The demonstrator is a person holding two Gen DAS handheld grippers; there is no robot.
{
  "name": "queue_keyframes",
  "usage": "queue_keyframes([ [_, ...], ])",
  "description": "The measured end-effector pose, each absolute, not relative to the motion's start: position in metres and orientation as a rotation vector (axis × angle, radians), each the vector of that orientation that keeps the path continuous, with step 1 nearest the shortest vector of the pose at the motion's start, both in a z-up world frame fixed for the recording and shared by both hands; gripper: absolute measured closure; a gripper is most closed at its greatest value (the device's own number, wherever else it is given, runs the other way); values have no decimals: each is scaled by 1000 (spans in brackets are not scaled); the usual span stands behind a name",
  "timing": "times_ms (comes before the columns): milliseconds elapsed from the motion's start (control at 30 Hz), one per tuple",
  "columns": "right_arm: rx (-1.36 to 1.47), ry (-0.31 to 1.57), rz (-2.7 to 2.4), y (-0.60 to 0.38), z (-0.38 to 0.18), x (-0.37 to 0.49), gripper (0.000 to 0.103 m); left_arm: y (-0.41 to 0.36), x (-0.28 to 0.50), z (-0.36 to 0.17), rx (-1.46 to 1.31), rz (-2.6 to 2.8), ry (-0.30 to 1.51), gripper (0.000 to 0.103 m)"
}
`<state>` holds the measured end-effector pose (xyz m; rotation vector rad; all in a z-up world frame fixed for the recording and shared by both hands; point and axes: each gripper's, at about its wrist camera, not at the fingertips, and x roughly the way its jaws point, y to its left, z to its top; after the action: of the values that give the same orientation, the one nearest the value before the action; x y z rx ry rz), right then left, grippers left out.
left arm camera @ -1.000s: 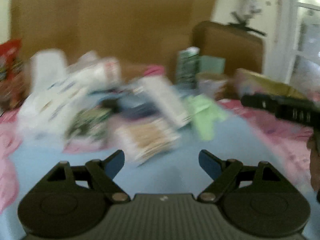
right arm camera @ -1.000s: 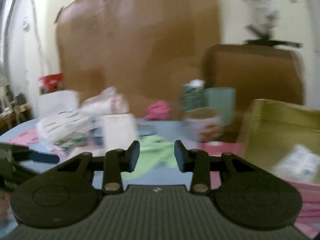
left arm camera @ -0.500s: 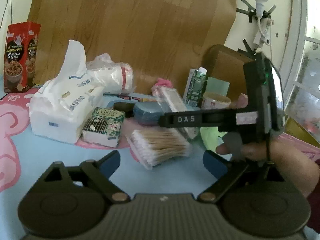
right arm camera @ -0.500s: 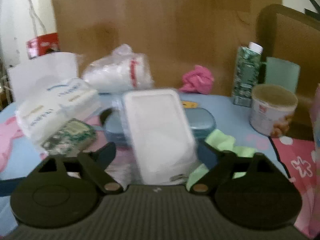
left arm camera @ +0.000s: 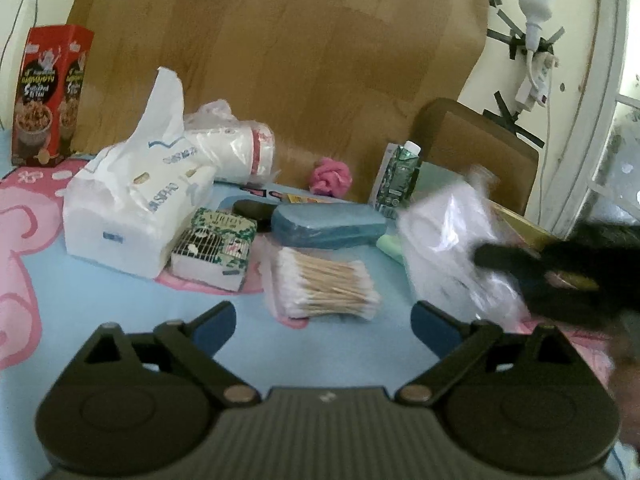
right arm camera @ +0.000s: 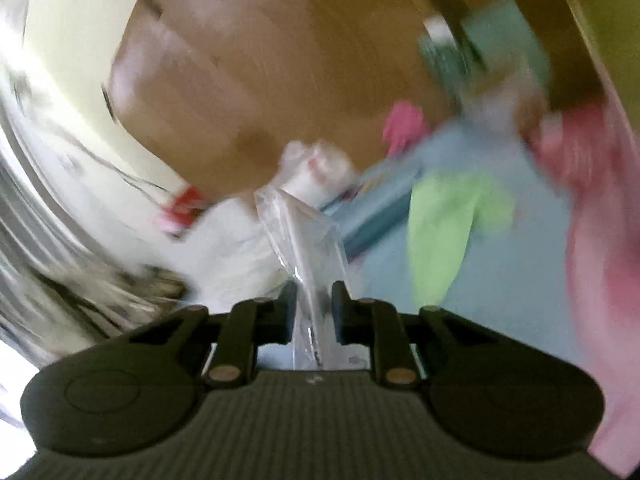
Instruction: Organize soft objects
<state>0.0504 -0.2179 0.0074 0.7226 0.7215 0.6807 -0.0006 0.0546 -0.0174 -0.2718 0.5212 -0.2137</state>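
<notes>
My right gripper is shut on a clear plastic packet with white contents and holds it lifted and tilted. That packet shows blurred at the right of the left wrist view, with the right gripper clamped on it. My left gripper is open and empty, low over the blue mat, just in front of a pack of cotton swabs. A white tissue pack, a pink cloth ball and a green cloth lie on the table.
A blue case, a small patterned box, a wrapped stack of cups, a green carton and a red cereal box stand around the pile. A wooden board backs the table.
My right gripper has shut on the clear packet, lifted it off the pile and swung it to the right while tilting. My left gripper stayed open and nearly still.
</notes>
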Motion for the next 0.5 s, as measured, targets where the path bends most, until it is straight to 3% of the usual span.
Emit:
queue_keyframes([
  [133, 992, 851, 741, -247, -34, 27, 81, 57, 2, -19, -292, -217, 539, 5],
  [233, 995, 843, 682, -264, -47, 7, 75, 56, 5, -20, -287, -217, 556, 5],
  [333, 837, 803, 587, -274, -37, -9, 47, 53, 7, -21, -272, -224, 576, 5],
  [500, 493, 685, 608, -263, -16, -40, 30, 44, 10, -19, -257, -264, 629, 6],
])
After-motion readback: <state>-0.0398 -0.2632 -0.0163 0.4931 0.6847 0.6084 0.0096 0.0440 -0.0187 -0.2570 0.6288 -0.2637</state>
